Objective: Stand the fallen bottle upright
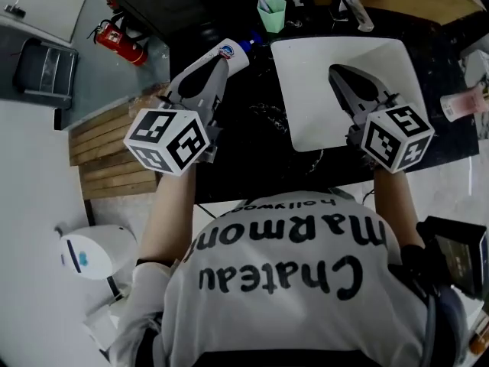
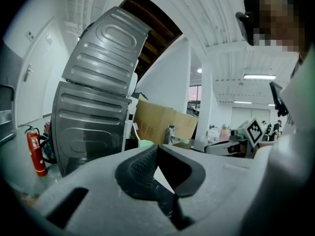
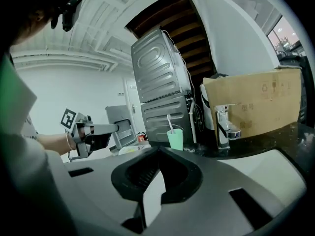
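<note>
Overhead, bottle [image 1: 235, 55] lying on counter [image 1: 252, 140] past my left gripper [image 1: 221, 62], seen only from head view, both grippers pressed together, empty, right gripper [image 1: 337, 72] above sink [image 1: 306, 121].

White bottle [image 1: 233, 58], mint-green cup [image 1: 272, 14], red extinguisher [image 1: 122, 41], white sink [image 1: 306, 121]

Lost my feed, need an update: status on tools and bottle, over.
Left tool shut, empty, tip by the bottle. Right tool shut, empty, over the sink. Bottle lying on the counter, cup beyond it.
</note>
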Available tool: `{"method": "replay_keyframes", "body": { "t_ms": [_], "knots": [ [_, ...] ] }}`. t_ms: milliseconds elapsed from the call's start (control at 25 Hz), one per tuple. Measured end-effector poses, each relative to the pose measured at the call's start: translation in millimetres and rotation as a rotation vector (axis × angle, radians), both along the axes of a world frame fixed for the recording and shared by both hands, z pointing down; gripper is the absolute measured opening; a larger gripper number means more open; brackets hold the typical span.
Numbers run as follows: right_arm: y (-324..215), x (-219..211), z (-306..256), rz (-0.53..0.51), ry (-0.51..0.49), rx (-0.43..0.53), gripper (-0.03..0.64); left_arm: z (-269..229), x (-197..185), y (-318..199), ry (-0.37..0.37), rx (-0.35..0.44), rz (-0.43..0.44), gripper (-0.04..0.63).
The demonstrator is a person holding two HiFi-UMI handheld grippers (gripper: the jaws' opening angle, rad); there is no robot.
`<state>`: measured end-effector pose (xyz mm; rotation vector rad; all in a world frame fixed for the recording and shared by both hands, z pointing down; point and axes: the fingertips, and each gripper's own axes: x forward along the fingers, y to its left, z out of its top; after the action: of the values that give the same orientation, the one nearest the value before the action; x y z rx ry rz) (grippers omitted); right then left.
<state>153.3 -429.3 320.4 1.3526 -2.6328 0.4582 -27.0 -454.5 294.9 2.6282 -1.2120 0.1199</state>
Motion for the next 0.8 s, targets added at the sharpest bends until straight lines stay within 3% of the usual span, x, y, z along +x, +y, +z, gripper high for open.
{"method": "replay_keyframes", "body": {
  "t_ms": [120, 320, 520, 800],
  "knots": [
    [-8.1, 7.9, 12.8, -0.04, -0.025, -0.024, 0.014, -2.4, 6.5, -23.7, -0.053, 0.007, -0.007, 0.012],
    [-13.2, 15.1, 29.5, -0.119, -0.064, -0.042, 0.014, 23.0, 34.9, -59.8, -0.316, -0.066, 0.055, 0.012],
    [-9.2, 32.1, 49.7, -0.161, -0.084, -0.076, 0.014, 60.4, 60.3, -78.9, -0.485, -0.165, 0.1, 0.014],
    [-19.2, 60.1, 66.7, -0.145, -0.157, -0.113, 0.014, 107.4, 61.6, -98.3, -0.781, -0.283, 0.119, 0.014]
  ]
}}
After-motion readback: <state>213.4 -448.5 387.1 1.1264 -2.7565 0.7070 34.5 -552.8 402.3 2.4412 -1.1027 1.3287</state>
